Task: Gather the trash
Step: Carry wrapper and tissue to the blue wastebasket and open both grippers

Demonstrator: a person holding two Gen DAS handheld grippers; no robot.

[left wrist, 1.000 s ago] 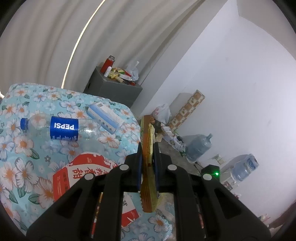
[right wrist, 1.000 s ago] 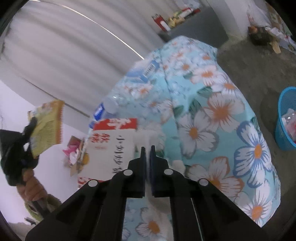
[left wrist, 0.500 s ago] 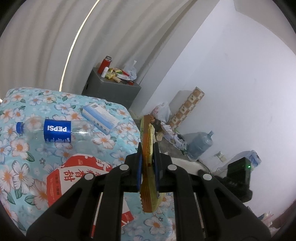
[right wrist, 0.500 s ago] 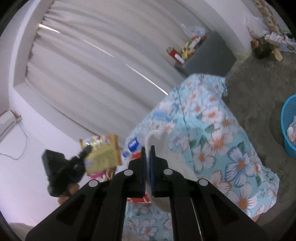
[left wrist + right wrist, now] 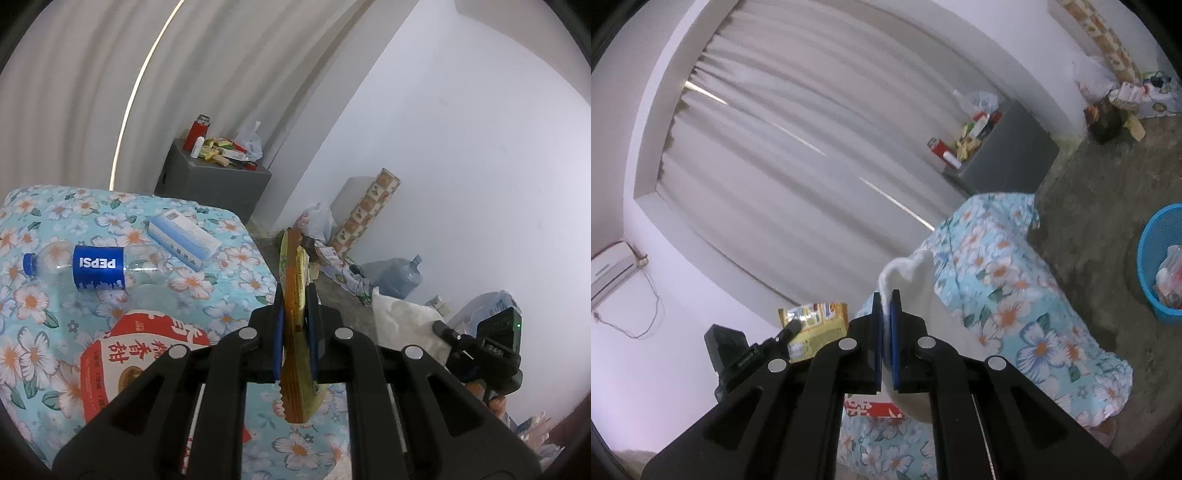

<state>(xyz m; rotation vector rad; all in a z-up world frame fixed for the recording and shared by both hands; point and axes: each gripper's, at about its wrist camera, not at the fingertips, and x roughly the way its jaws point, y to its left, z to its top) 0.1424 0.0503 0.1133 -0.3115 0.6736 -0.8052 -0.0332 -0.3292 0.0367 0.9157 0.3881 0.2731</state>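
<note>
My left gripper [image 5: 294, 306] is shut on a yellow snack wrapper [image 5: 295, 280], held edge-on above the table with the floral cloth [image 5: 44, 295]. My right gripper [image 5: 885, 295] is shut on a white tissue [image 5: 916, 280], lifted clear of the table. The same wrapper [image 5: 816, 325] shows at the left of the right wrist view, pinched in the other gripper. On the cloth lie a Pepsi bottle [image 5: 92, 267], a small blue-and-white box [image 5: 183, 240] and a red-and-white carton [image 5: 136, 362]. A blue basket [image 5: 1161, 266] with trash in it stands on the floor at the right.
A grey cabinet [image 5: 210, 184] with a red flask and clutter stands by the curtain. Bags, a patterned roll and water jugs [image 5: 397, 273] line the white wall. The floor [image 5: 1108, 206] between table and basket is bare concrete.
My right gripper has risen and tilted upward with the tissue, away from the carton. The left gripper drifted slightly, still holding the wrapper; the right gripper has come into its view at the right.
</note>
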